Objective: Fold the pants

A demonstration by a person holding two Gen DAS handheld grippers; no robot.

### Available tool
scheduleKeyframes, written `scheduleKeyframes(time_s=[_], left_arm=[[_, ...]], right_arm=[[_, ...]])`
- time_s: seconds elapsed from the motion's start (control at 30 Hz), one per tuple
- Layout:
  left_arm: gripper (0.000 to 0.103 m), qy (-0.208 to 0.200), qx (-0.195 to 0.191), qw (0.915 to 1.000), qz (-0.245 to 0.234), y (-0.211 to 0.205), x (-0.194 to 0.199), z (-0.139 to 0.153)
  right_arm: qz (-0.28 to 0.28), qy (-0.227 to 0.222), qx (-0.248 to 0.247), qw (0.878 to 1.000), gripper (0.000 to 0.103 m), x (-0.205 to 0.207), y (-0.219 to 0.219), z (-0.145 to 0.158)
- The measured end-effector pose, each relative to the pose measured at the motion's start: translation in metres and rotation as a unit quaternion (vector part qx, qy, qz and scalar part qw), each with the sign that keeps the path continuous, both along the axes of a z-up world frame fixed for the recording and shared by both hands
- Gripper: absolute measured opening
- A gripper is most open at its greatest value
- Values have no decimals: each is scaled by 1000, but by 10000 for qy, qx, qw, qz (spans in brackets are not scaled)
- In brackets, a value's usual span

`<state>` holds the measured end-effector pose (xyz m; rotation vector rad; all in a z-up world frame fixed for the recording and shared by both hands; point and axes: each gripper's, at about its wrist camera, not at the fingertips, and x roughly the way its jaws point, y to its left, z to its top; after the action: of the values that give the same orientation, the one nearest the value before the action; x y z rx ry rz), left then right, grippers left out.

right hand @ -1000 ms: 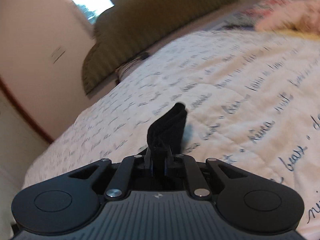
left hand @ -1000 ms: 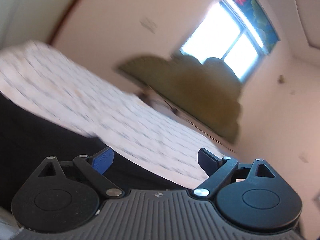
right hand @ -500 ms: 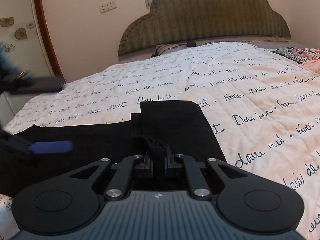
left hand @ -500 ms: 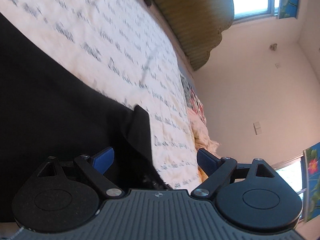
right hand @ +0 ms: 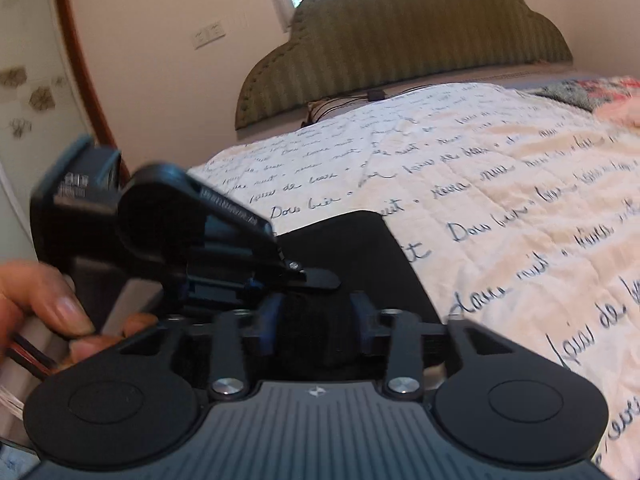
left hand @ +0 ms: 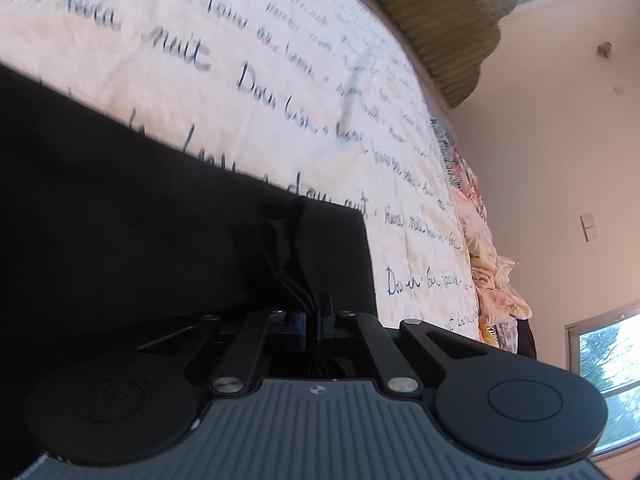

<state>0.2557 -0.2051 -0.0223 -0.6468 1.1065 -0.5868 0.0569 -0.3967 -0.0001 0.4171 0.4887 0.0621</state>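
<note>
Black pants (left hand: 120,208) lie on the white bedspread with script writing (left hand: 248,52). My left gripper (left hand: 314,312) is shut on a bunched edge of the pants near their corner. In the right wrist view the pants (right hand: 360,240) spread ahead of my right gripper (right hand: 316,316), whose fingers stand partly apart with black fabric between them. The left gripper (right hand: 256,276) shows there too, reaching in from the left, right beside the right gripper and held by a hand (right hand: 44,308).
A green padded headboard (right hand: 400,40) stands at the far end of the bed. Pink crumpled bedding (left hand: 492,264) lies along the bed's far side. A wall with a socket (right hand: 208,34) and a wooden door frame (right hand: 84,72) is at the left.
My left gripper has come down onto the pants and shut on their edge. My right gripper's fingers have spread apart, loosening on the fabric. The left gripper now sits close beside the right one.
</note>
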Motion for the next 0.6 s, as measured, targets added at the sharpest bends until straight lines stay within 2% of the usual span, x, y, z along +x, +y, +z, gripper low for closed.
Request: scheduleKeyframes(time_s=[0.1,0.2,0.3,0.4,0.5,0.6], left_arm=[[3,-421,62,9990,-147,25,-10,21],[3,-593,114,9980,-186,70,-22,40],[3,-464,102,9989,35,134,-33,47],[3,-319,426,9982,265,182,-37,38],[3,-167,410,9979,476,204,-39,28],[3,-283,399,9978,438,209,-42,31]], right_arm=[[-15,-52,722,9974,56,-18,-24,-1],[-103,-82,1282,9917,56,-31,-45,0],[-98,-65,1692,9855,56,-35,-57,2],[-29,56,2001,9798,57,-29,-59,0],[0,247,2126,9768,57,-14,-51,-4],[336,404,2616,9637,57,1,-36,-6]])
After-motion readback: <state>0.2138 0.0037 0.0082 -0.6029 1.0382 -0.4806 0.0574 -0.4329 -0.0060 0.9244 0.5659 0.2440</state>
